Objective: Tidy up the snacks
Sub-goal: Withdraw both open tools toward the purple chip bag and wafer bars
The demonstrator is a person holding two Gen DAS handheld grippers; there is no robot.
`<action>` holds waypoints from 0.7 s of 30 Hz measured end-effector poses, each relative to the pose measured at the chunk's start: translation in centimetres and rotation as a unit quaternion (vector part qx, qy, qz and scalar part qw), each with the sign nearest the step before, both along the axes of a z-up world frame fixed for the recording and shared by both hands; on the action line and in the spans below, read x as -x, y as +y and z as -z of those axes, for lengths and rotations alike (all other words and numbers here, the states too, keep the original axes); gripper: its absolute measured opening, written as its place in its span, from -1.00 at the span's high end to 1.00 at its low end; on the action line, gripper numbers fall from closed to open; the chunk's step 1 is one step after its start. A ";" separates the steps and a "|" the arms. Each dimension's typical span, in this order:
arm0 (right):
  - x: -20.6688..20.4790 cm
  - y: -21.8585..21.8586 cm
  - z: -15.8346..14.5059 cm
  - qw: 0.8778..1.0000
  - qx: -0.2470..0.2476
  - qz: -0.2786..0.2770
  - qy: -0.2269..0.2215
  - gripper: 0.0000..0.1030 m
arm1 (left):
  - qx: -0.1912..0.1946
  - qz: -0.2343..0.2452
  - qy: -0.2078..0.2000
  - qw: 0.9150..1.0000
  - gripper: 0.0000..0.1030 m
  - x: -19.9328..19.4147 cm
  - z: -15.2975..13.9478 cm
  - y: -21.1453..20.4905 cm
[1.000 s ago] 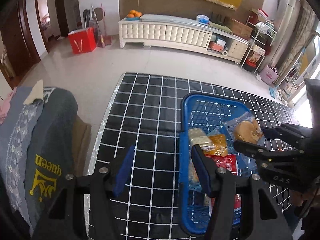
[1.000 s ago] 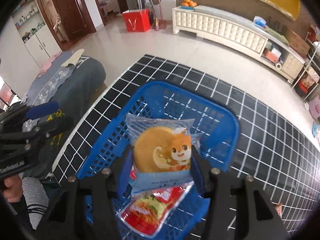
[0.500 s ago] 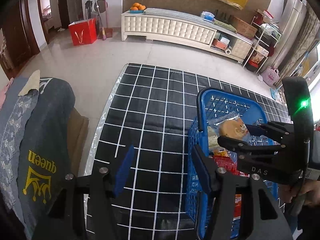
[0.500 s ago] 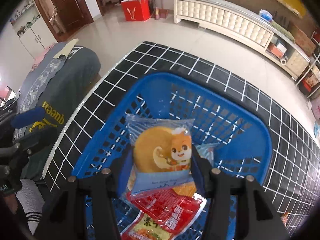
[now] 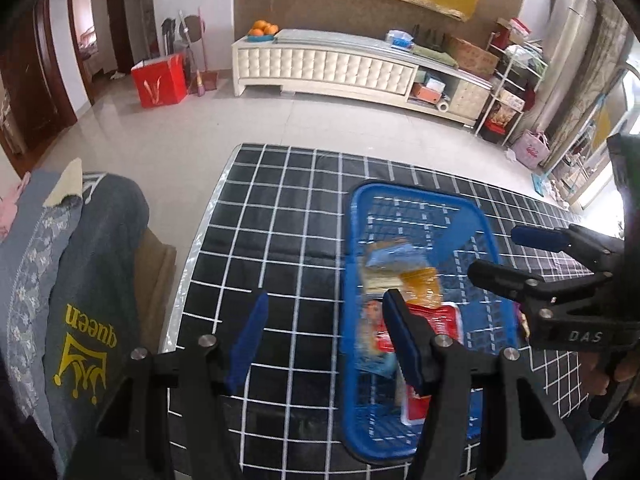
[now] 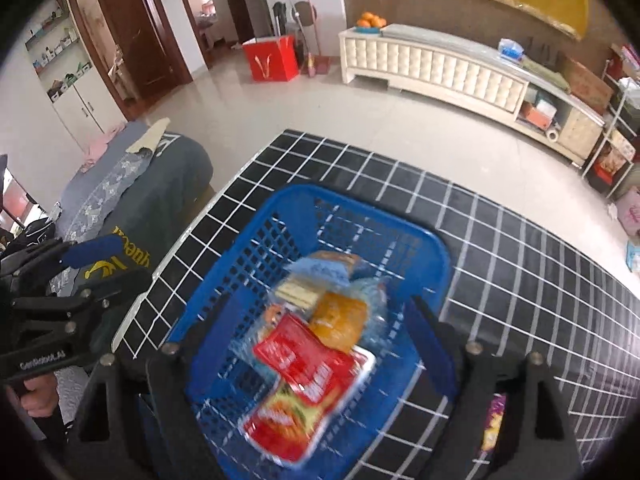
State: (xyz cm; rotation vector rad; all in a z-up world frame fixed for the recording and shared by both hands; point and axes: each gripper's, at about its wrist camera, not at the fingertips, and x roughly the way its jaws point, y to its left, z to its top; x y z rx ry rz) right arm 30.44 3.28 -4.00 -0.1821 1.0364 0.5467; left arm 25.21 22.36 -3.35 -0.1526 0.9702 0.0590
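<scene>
From the left wrist I see my left tongs (image 5: 320,340) spread apart and empty over the checked table (image 5: 280,216), just left of the blue basket (image 5: 486,232). My right tongs (image 5: 496,254) at far right are now apart; half a second ago they gripped the bun packet (image 5: 388,250), which now lies in the basket.

From the right wrist, the right tongs (image 6: 316,340) gape over the blurred snack pile (image 6: 316,336): the bun packet (image 6: 324,268) farthest, red packets nearest. One small packet (image 6: 494,420) lies outside on the right, so I judge sorting unfinished.

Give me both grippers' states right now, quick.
Left gripper: open, holding nothing.
Right gripper: open, empty, above the blue basket.
</scene>
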 end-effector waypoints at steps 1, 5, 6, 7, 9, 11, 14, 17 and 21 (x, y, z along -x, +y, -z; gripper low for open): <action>0.5 -0.8 -0.7 1.000 -0.005 0.003 -0.004 -0.70 | -0.002 0.003 -0.003 1.000 -0.11 0.2 -0.4 -0.6; 1.8 -3.4 -2.7 1.000 -0.015 0.014 -0.020 -0.70 | -0.011 0.016 -0.013 1.000 -0.11 1.0 -2.0 -3.0; 2.2 -4.1 -3.2 0.999 -0.016 0.017 -0.024 -0.70 | -0.014 0.023 -0.018 0.999 -0.11 1.3 -2.6 -3.9; 2.7 -4.9 -3.7 0.999 -0.017 0.021 -0.029 -0.70 | -0.015 0.026 -0.021 0.999 -0.11 1.4 -2.9 -4.4; 3.6 -6.6 -4.7 0.999 -0.021 0.027 -0.039 -0.70 | -0.014 0.034 -0.030 0.999 -0.11 1.9 -3.7 -6.0; 4.3 -8.1 -5.4 0.998 -0.022 0.033 -0.046 -0.70 | -0.013 0.045 -0.036 0.998 -0.11 2.3 -4.4 -7.7; 5.5 -11.0 -6.5 0.997 -0.025 0.050 -0.057 -0.70 | -0.020 0.063 -0.042 0.997 -0.11 2.6 -5.1 -10.3; 6.1 -13.6 -6.9 0.995 -0.024 0.070 -0.063 -0.70 | -0.022 0.086 -0.046 0.995 -0.19 2.7 -5.6 -13.3; 6.6 -16.7 -6.9 0.993 -0.020 0.097 -0.066 -0.70 | -0.027 0.117 -0.062 0.991 -0.59 2.8 -5.8 -17.6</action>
